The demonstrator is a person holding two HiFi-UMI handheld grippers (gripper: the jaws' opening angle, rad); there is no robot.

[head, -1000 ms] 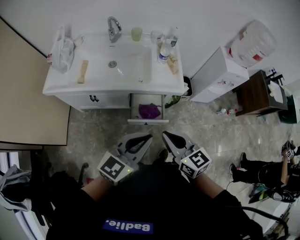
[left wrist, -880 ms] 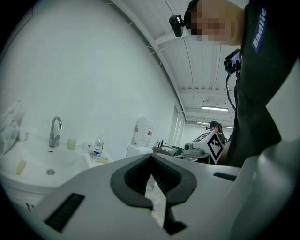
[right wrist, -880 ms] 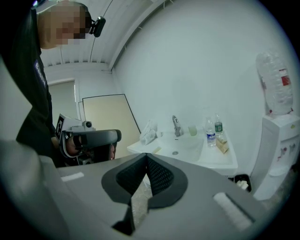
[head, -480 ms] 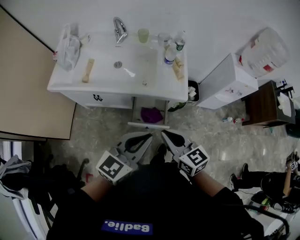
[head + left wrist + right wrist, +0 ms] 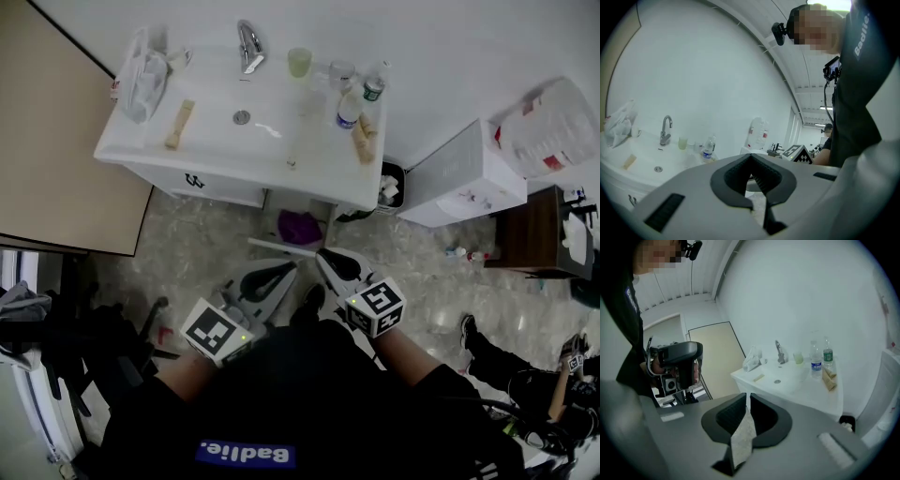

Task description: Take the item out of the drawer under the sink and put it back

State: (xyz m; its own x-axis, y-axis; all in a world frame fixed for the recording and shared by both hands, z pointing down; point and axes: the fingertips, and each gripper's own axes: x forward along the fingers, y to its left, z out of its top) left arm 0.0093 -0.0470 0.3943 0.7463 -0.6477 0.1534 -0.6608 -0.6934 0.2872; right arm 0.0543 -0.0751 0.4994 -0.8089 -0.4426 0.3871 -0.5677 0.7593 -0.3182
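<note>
Purple item (image 5: 300,226) lies in the open drawer (image 5: 279,247) under the sink (image 5: 202,141), not yet touched. Over the last second both claws have come forward and lower toward it. The right gripper (image 5: 322,253) now noses up to the drawer's front edge, with the left gripper (image 5: 293,266) just beside and behind it. I'd judge the reach is only starting. Both point slightly down, side by side, jaws pressed together and empty. One must spread before any grab.
</note>
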